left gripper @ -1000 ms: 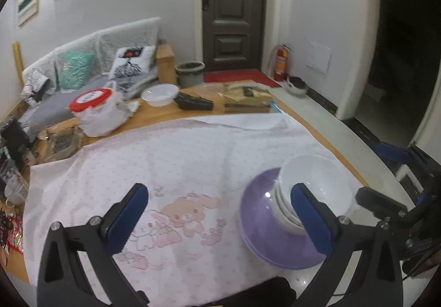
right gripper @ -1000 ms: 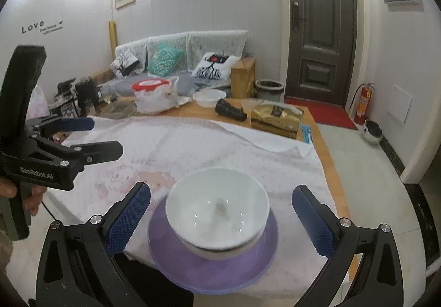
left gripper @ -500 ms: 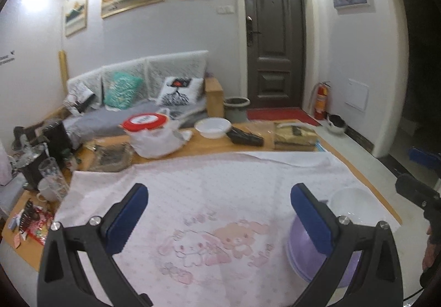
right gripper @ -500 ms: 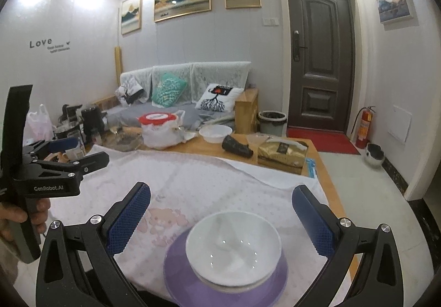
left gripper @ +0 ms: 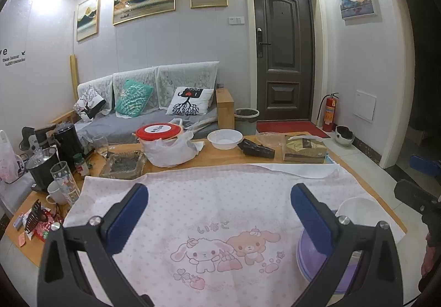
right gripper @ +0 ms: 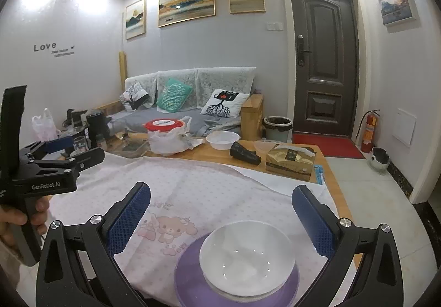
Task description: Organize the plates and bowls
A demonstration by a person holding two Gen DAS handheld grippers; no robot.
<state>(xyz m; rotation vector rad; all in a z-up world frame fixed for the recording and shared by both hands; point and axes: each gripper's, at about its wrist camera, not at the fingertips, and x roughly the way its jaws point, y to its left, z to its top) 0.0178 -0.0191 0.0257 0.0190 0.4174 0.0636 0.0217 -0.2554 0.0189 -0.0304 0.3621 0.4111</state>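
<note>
Both grippers, left gripper (left gripper: 217,213) and right gripper (right gripper: 220,213), wide open, holding nothing; white bowls (right gripper: 246,254) stacked, maybe two, on purple plate (right gripper: 193,279); stacking looks done, next just back away.

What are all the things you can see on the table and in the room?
bowls: a stack, count unclear, white, on the purple plate
plate: one, purple, near table edge
cloth: one, pink with bunny print, over the table
far bowl: one, white, far side of table
red-lid tub: one, in a white bag, far side
tissue box: one, gold, far right of table
glass: one, clear, left edge
mug: one, white, beside the glass
sofa: one, grey, with pillows
door: one, dark, back wall
extinguisher: one, red, by the door
left gripper: jaws open, empty
right gripper: jaws open, above the bowls
</note>
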